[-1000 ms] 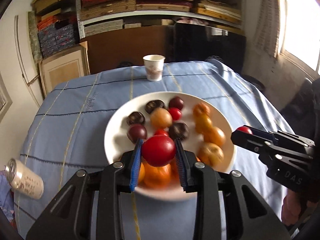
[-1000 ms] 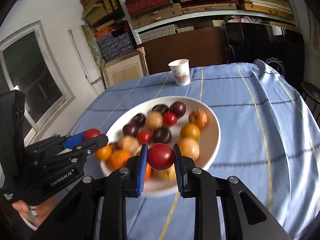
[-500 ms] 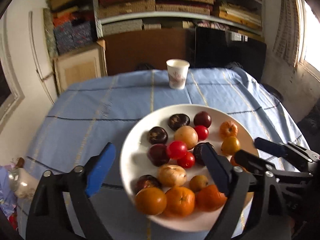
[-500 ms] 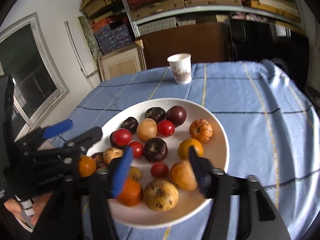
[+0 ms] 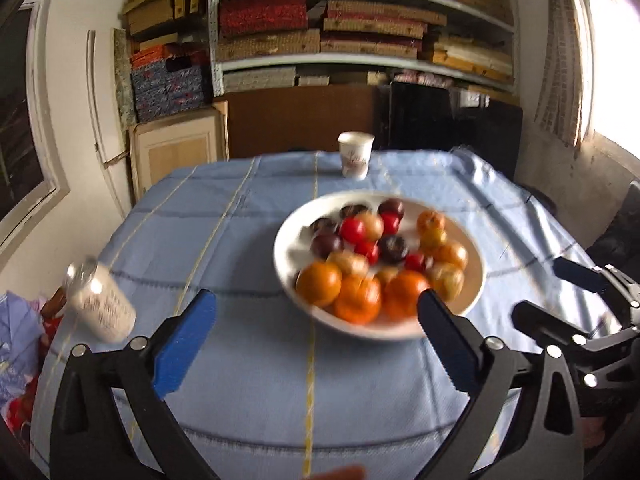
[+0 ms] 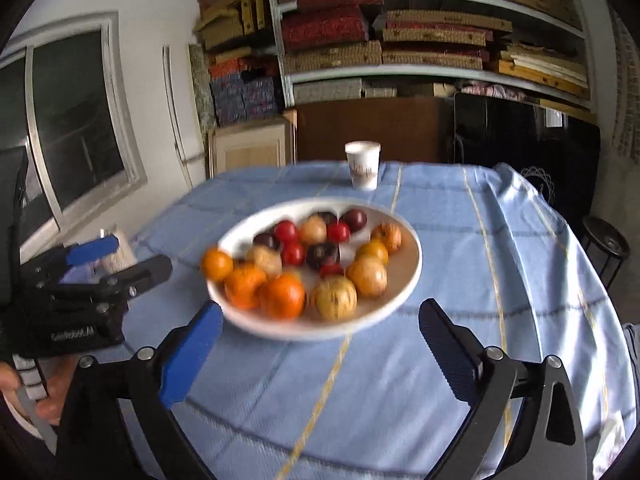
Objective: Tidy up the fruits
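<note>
A white plate (image 5: 288, 280) (image 6: 400, 292) on the blue tablecloth holds several fruits: oranges (image 5: 319, 283) (image 6: 282, 296) at the near edge, red tomatoes (image 5: 352, 229) (image 6: 286, 231) and dark plums (image 5: 393, 249) (image 6: 322, 255) in the middle, yellow-orange fruits (image 5: 450, 255) (image 6: 367, 275) on the right. My left gripper (image 5: 316, 340) is open and empty, held back from the plate's near edge; it also shows in the right wrist view (image 6: 120, 258). My right gripper (image 6: 320, 356) is open and empty in front of the plate; it also shows in the left wrist view (image 5: 560, 292).
A paper cup (image 5: 355, 155) (image 6: 363, 165) stands at the table's far side. A white can (image 5: 100, 304) lies at the left table edge beside coloured clutter (image 5: 20, 344). Shelves and boards fill the back wall. A dark stool (image 6: 606, 244) stands to the right.
One second ago each gripper was shut on a red tomato over the plate. Both opened, the tomatoes now lie on the plate, and both grippers have drawn back toward me.
</note>
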